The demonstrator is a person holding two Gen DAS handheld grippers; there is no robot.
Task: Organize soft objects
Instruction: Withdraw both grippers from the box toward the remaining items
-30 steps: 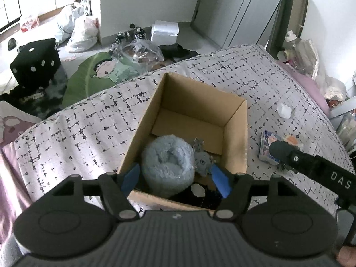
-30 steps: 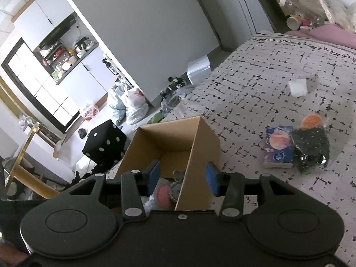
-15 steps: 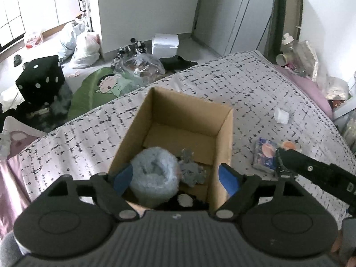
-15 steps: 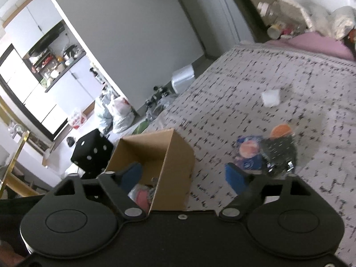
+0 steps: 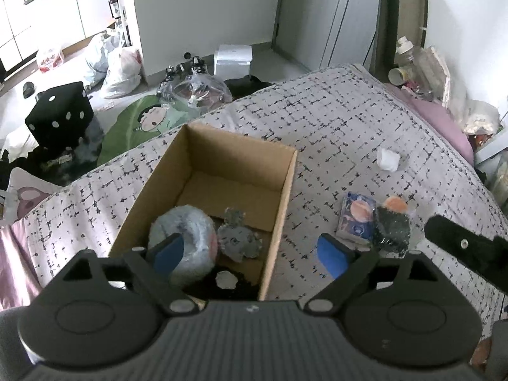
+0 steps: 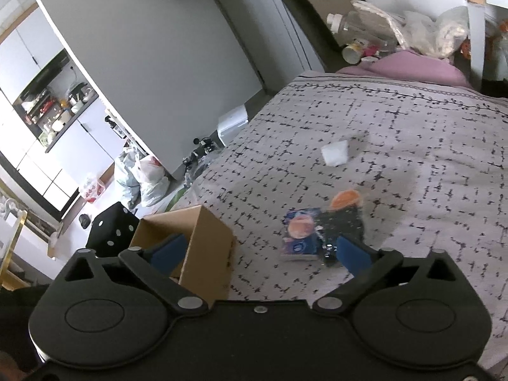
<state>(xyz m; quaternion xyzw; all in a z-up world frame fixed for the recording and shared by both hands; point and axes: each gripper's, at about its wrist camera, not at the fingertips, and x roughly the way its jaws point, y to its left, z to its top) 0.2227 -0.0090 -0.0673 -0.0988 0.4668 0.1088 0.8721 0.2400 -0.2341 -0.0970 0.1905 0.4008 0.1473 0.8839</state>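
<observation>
An open cardboard box (image 5: 287, 190) stands on the patterned bed. Inside lie a fluffy light-blue plush (image 5: 187, 231), a small grey plush (image 5: 236, 238) and a dark item with a white spot (image 5: 226, 281). My left gripper (image 5: 249, 252) is open and empty above the box's near right corner. My right gripper (image 6: 258, 249) is open and empty above the bed; its tip shows in the left wrist view (image 5: 466, 247). A blue tissue pack (image 6: 300, 233) and a black-and-orange plastic-wrapped item (image 6: 344, 219) lie beside the box (image 6: 208, 241). A small white object (image 6: 334, 153) lies farther away.
The bed cover (image 5: 333, 120) ends at the far edge, with the floor beyond. On the floor are a black dice cushion (image 5: 58, 117), a green cartoon cushion (image 5: 139, 123), plastic bags (image 5: 122, 70) and a white box (image 5: 233, 60). Clutter and a pink pillow (image 6: 409, 66) sit at the bedhead.
Both grippers have opened wider and drawn back and up from the box. The right gripper has swung right, from over the box toward the tissue pack and wrapped item.
</observation>
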